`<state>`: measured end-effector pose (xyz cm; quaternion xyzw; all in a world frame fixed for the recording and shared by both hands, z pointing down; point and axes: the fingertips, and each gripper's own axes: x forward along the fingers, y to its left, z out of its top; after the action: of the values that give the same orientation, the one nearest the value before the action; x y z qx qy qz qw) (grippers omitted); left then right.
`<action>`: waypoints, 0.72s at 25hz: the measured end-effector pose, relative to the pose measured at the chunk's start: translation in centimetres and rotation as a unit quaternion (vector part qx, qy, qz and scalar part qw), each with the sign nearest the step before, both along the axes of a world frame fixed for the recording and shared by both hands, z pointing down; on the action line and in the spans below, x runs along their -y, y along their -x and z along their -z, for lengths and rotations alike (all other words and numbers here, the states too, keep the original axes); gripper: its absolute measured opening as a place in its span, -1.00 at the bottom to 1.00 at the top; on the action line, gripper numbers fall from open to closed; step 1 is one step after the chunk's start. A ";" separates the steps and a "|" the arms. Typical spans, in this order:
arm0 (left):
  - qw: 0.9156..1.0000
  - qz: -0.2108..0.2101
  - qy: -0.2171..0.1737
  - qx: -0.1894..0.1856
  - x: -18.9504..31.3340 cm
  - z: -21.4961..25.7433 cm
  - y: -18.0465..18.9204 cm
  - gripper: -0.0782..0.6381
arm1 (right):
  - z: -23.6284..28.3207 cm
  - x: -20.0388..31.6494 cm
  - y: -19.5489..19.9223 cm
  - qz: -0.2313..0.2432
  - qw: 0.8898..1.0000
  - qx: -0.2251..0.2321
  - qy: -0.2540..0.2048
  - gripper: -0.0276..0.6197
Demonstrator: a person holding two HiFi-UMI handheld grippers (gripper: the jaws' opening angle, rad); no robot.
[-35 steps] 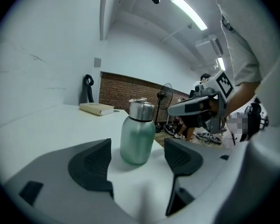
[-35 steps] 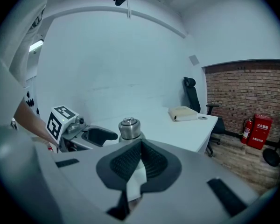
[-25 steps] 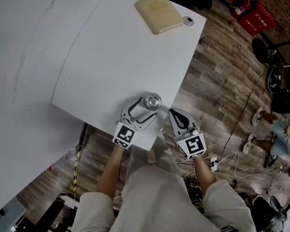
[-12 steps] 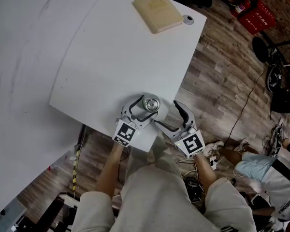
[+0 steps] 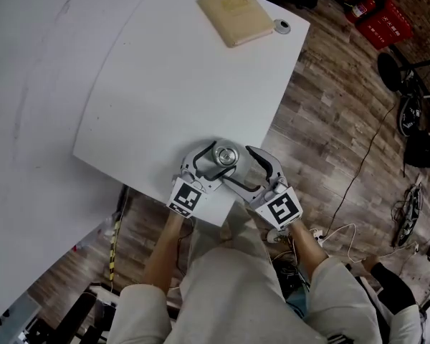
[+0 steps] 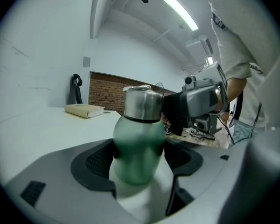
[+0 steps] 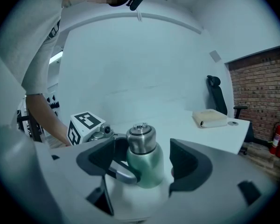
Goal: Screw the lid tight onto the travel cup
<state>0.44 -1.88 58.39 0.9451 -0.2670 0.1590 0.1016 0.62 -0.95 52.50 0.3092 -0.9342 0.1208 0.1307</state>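
A green travel cup with a steel lid stands upright at the near corner of the white table. My left gripper is shut on the cup's green body, one pad on each side. From the right, my right gripper reaches over the table edge. Its jaws have just been opening. They now stand wide with the lid and the cup's shoulder between them, a small gap showing at each pad. In the left gripper view the right gripper shows behind the cup.
A tan book and a small round disc lie at the table's far corner. The cup stands close to the table's near edge, with wood floor and cables to the right. A red box sits on the floor at the far right.
The right gripper was shut and off the table's edge; it has opened and swung left around the cup's lid. The left gripper and the cup have stayed put.
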 end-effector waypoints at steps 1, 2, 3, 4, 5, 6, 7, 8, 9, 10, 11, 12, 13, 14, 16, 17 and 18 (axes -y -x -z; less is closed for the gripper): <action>1.000 -0.001 -0.001 0.001 0.0 0.0 0.0 0.15 | 0.1 0.2 0.3 0.009 1.000 -0.001 -0.003 0.21; 1.000 -0.002 -0.001 0.001 0.0 0.1 0.0 0.15 | 0.2 0.3 0.6 0.020 1.000 -0.003 -0.006 0.17; 1.000 -0.002 -0.002 0.001 0.1 0.1 -0.1 0.15 | 0.2 0.5 0.9 0.030 0.999 -0.006 -0.009 0.16; 1.000 -0.003 -0.002 0.001 0.1 0.0 -0.1 0.15 | 0.2 0.7 1.2 0.041 0.999 -0.009 -0.013 0.15; 1.000 -0.003 -0.002 0.000 0.1 0.0 -0.1 0.15 | 0.2 0.8 1.4 0.049 0.999 -0.011 -0.017 0.13; 1.000 -0.003 -0.002 0.000 0.1 -0.1 -0.1 0.15 | 0.2 1.0 1.7 0.056 0.998 -0.011 -0.020 0.11; 1.000 -0.004 -0.003 -0.001 0.1 -0.1 0.0 0.15 | 0.3 1.2 1.9 0.062 0.998 -0.012 -0.023 0.10; 1.000 -0.004 -0.004 -0.001 0.1 -0.2 0.0 0.15 | 0.3 1.3 2.1 0.068 0.997 -0.013 -0.026 0.09; 1.000 -0.004 -0.005 -0.001 0.1 -0.2 0.0 0.15 | 0.4 1.5 2.3 0.075 0.997 -0.014 -0.029 0.07; 1.000 -0.004 -0.005 -0.002 0.1 -0.1 0.0 0.15 | 0.4 1.6 2.5 0.082 0.996 -0.015 -0.031 0.05; 1.000 -0.004 -0.006 -0.002 0.1 -0.1 0.1 0.15 | 0.5 1.6 2.7 0.089 0.995 -0.016 -0.032 0.03; 1.000 -0.004 -0.006 -0.002 0.1 -0.1 0.1 0.15 | 0.5 1.7 2.8 0.096 0.995 -0.019 -0.032 0.00; 1.000 -0.004 -0.006 -0.003 0.1 -0.1 0.1 0.15 | 0.5 1.8 2.9 0.103 0.994 -0.022 -0.034 0.00; 1.000 -0.005 -0.006 -0.003 0.1 0.0 0.0 0.15 | 0.5 1.9 3.0 0.109 0.993 -0.023 -0.035 -0.02; 1.000 -0.007 -0.006 -0.003 0.1 -0.1 0.0 0.15 | 0.4 1.9 3.2 0.119 0.992 -0.023 -0.034 -0.06; 1.000 -0.007 -0.007 -0.003 0.1 -0.1 0.1 0.15 | 0.3 1.9 3.3 0.125 0.991 -0.024 -0.034 -0.07; 1.000 -0.008 -0.007 -0.002 0.1 -0.1 0.1 0.15 | 0.3 1.8 3.4 0.130 0.991 -0.024 -0.035 -0.08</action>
<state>0.36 -2.01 58.53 0.9482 -0.2605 0.1555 0.0943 -2.76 -2.75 52.21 0.1921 -0.9667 0.0624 0.1571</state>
